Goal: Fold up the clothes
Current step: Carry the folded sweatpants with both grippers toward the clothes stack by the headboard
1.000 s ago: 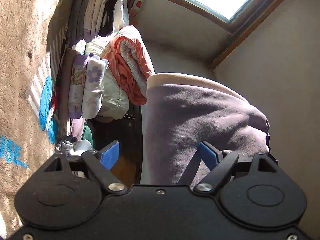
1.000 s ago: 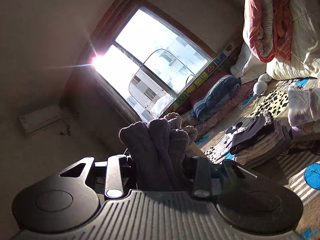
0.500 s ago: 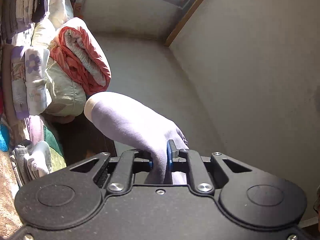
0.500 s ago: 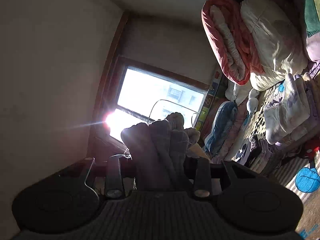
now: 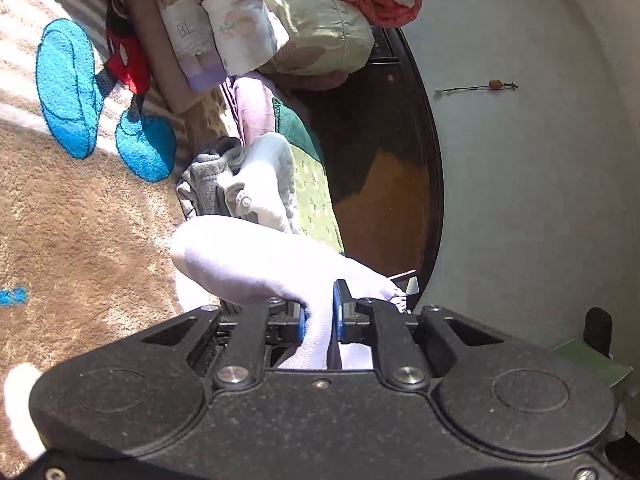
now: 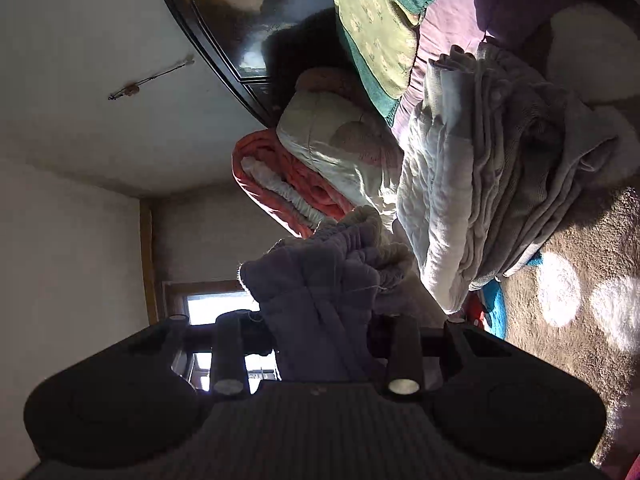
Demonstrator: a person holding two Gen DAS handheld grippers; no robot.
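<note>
Brown shaggy carpet (image 5: 72, 232) is spreading across the floor, sunlit in patches and carrying a cartoon figure with big blue shoes (image 5: 66, 88). Against the pale wall, a dark wooden cabinet (image 5: 400, 184) is standing behind a heap of bedding: an orange quilt (image 6: 276, 184) is lying rolled beside a cream one (image 6: 332, 136), with a green-and-yellow blanket (image 6: 372, 36) hanging near them. A stack of folded grey and white clothes (image 6: 492, 168) is sitting on the carpet just beside the bedding. The lilac garment (image 5: 256, 268) is being held off the floor (its cream-lined edge is showing at one end), stretching between both tools. The left gripper (image 5: 319, 317) is pinching a thin fold of it, jaws nearly together on the cloth. The right gripper (image 6: 320, 336) is gripping a thick bunch of the same fabric, jaws held narrow around it
</note>
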